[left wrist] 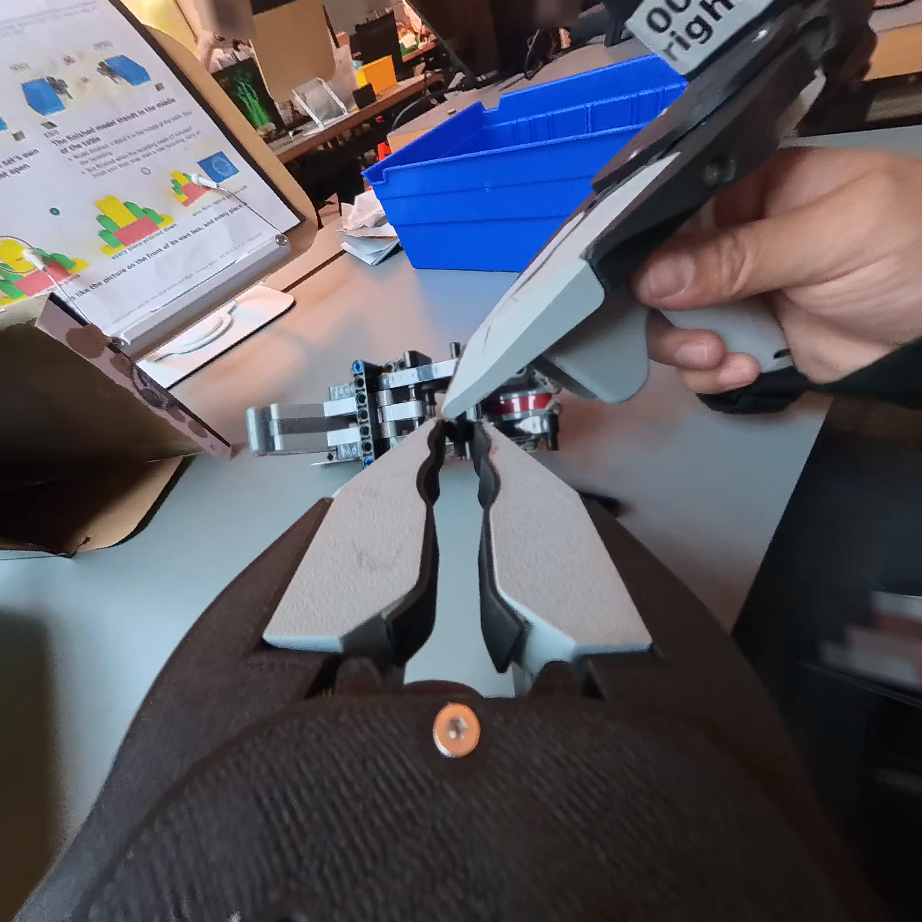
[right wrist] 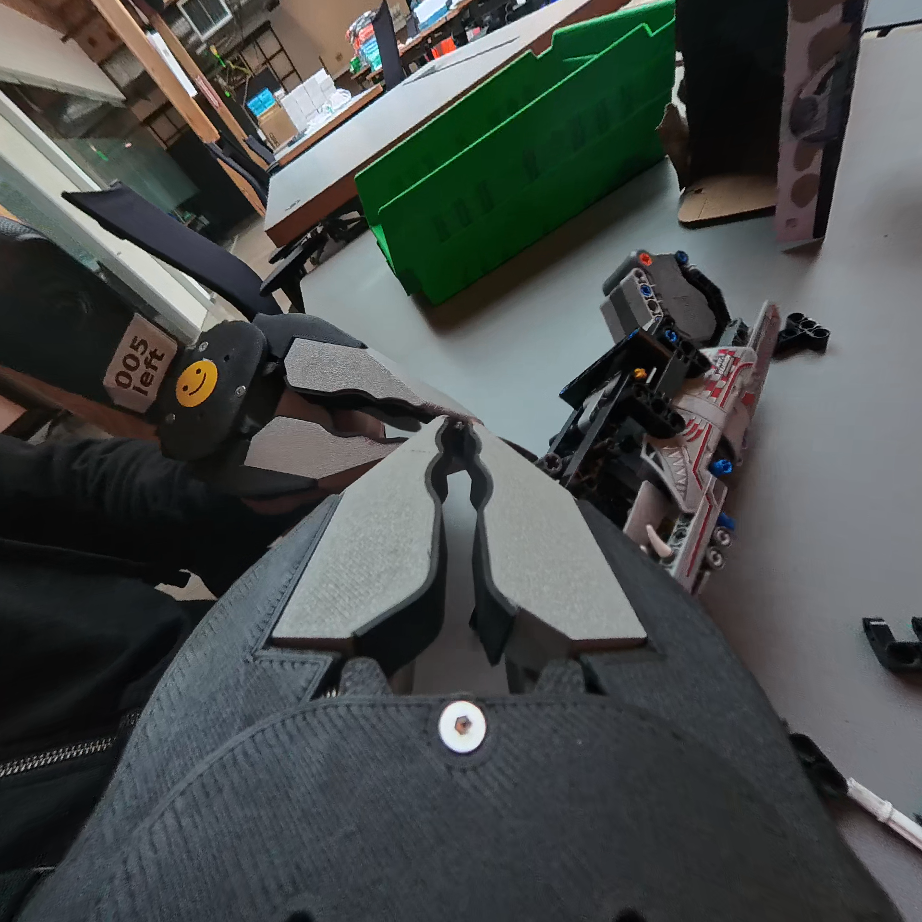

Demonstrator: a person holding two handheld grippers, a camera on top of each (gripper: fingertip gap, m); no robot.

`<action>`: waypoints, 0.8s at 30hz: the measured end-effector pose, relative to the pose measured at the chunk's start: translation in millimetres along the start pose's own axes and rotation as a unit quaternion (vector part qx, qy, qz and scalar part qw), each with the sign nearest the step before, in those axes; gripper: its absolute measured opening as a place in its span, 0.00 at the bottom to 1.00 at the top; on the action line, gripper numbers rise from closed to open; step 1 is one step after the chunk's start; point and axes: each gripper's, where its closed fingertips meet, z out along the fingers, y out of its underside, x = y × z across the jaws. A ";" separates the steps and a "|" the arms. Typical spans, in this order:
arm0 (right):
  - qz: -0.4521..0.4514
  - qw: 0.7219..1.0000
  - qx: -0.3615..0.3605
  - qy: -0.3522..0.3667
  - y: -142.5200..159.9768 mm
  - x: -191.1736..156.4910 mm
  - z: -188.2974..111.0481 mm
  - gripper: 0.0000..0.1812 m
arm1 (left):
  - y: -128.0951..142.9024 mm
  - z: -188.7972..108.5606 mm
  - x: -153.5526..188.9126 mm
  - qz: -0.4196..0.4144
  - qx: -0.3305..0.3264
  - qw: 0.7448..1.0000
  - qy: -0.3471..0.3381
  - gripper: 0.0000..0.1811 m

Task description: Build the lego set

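Left claw (left wrist: 456, 428) and right claw (right wrist: 458, 433) meet tip to tip just above the grey counter (left wrist: 648, 479), each pinching the same small dark piece (right wrist: 457, 427). The partly built model car (right wrist: 688, 424) lies on the counter just beyond, near a blue bin (left wrist: 499, 199).

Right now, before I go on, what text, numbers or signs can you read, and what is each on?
I won't quote writing; these bear it.
White label on the right gripper: large dark print, cropped.
Pale label on the left gripper: dark print; yellow smiley sticker beside it.
Instruction sheet: printed lines, partly blurred.
White-and-red panel of the lego model: markings too small.
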 end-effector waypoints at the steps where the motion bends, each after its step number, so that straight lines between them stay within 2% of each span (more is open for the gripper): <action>1: 0.005 1.000 0.009 -0.001 -2.0 -0.6 -0.7 0.00 | -2.2 -0.9 -0.8 -0.010 0.008 1.000 0.001 0.05; 13: 0.094 0.991 0.082 -0.045 -12.1 0.2 -2.7 0.00 | -7.6 -3.4 -6.3 -0.034 0.034 0.999 -0.002 0.04; 24: 0.099 0.988 0.107 -0.051 -18.0 2.2 -6.6 0.00 | -11.6 -2.9 -7.3 -0.035 0.048 0.998 -0.005 0.04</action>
